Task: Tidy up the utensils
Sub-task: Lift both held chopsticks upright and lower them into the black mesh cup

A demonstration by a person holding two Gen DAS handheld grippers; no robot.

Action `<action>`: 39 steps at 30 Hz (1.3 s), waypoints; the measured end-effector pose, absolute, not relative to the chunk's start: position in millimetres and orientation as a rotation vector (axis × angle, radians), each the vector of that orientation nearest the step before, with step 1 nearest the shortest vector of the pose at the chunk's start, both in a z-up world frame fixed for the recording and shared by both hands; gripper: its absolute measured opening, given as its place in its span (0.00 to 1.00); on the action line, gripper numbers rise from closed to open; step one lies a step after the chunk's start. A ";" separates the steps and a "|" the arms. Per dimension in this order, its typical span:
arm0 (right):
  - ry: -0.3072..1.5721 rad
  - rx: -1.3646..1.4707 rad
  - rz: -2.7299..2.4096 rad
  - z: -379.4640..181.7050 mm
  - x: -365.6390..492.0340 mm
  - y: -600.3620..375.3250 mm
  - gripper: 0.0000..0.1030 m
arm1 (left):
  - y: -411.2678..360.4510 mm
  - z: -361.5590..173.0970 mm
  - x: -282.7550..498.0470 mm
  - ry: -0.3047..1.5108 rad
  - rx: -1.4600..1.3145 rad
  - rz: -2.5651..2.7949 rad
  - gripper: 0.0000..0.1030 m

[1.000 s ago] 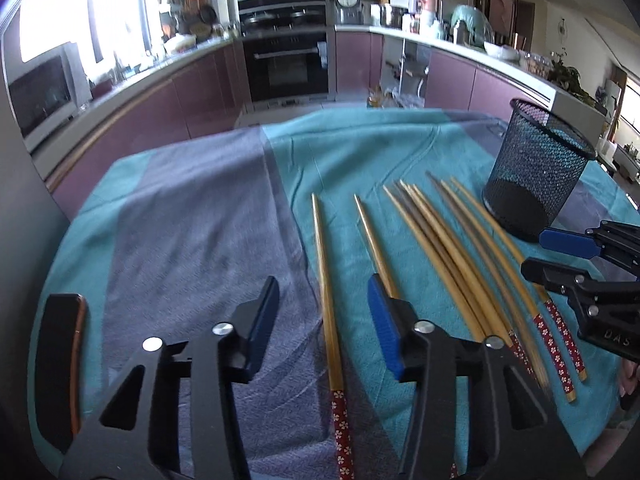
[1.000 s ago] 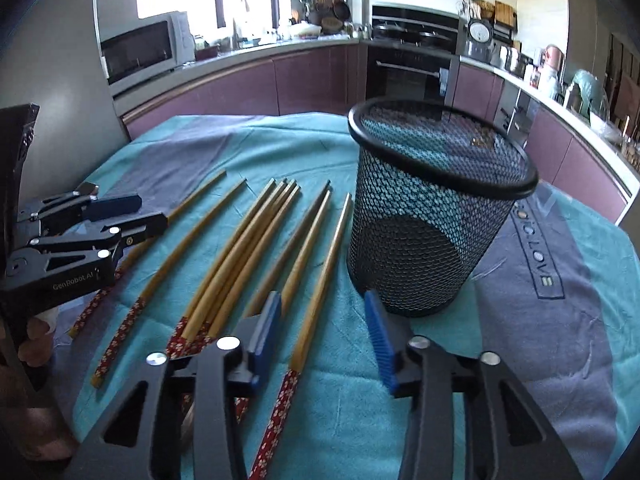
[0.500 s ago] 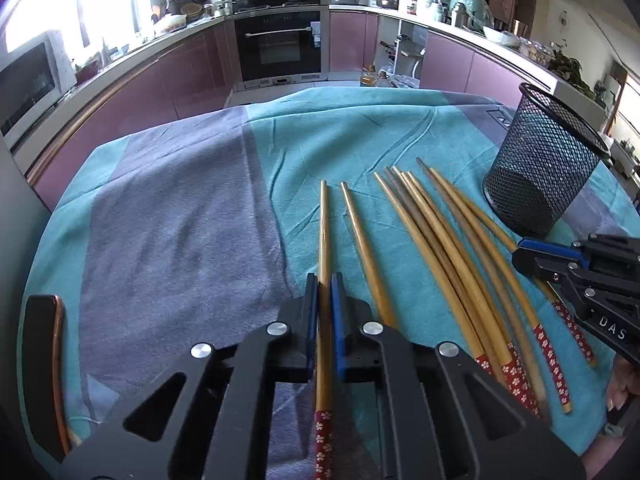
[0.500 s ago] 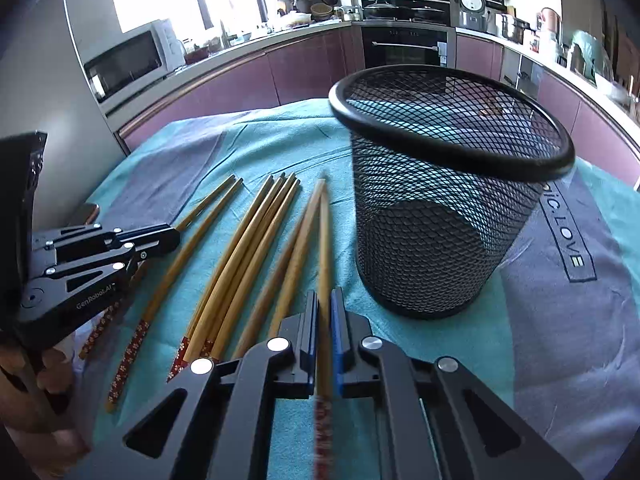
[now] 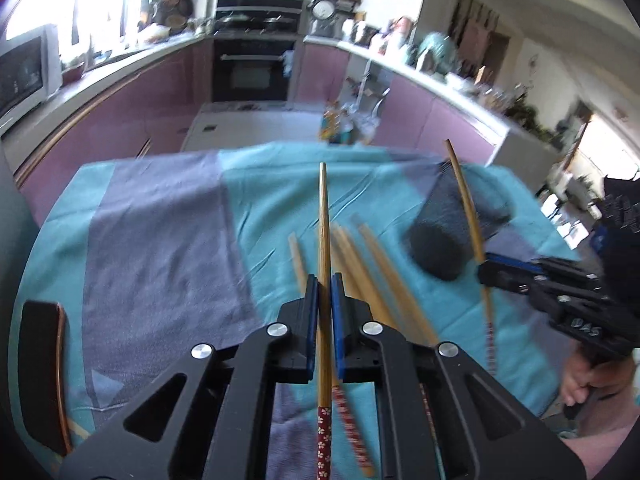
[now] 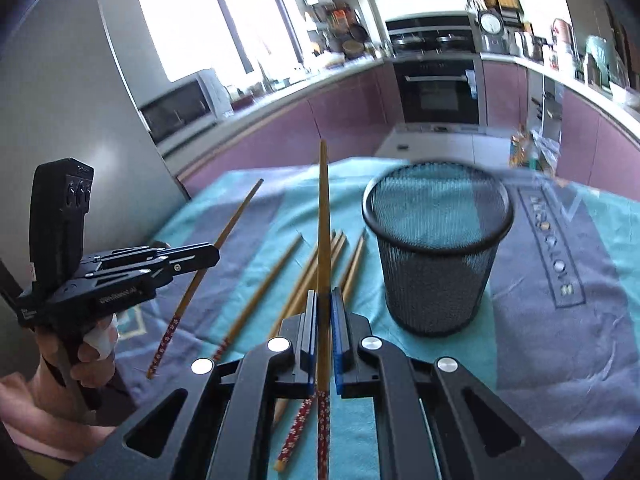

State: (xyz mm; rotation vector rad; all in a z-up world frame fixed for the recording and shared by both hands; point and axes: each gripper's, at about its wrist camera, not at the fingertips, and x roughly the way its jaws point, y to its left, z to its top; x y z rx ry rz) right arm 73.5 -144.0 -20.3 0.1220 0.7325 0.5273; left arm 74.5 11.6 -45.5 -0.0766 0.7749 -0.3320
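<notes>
Left gripper (image 5: 324, 294): closed on the left chopstick (image 5: 323, 240); the stick runs between the two blue pads, its plain tip sticking out ahead and its patterned end trailing back under the black jaws.
Left chopstick: slim, round, tapering bamboo, with a dark red handle end printed with small white flowers; held clear above the tablecloth (image 5: 160, 220).
Loose chopsticks (image 6: 308, 268): several of the same bamboo make, lying side by side on the cloth between the two grippers, tips toward the far edge; blurred in the left wrist view.
Right gripper (image 6: 323, 308): closed on the right chopstick (image 6: 323, 220), gripped just above its red flowered end; the tip points forward, up off the cloth.
Mesh basket (image 6: 438, 264): black wire mesh, round, with a solid rim, upright on the cloth just right of the loose sticks.
Tablecloth: teal fabric with grey bands, slightly creased.
</notes>
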 end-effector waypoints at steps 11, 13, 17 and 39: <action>0.545 0.148 0.551 33.5 62.4 -173.3 0.06 | -10.7 38.8 55.3 0.554 -0.181 -0.523 0.07; 0.518 0.137 0.545 42.3 63.3 -177.2 0.06 | -19.6 49.1 58.7 0.515 -0.197 -0.529 0.07; 0.473 0.117 0.528 58.7 68.8 -186.9 0.05 | -43.6 66.1 76.1 0.444 -0.227 -0.539 0.07; 0.565 0.096 0.448 35.4 142.3 -211.2 0.05 | -158.9 16.2 195.6 0.427 -0.197 -0.413 0.07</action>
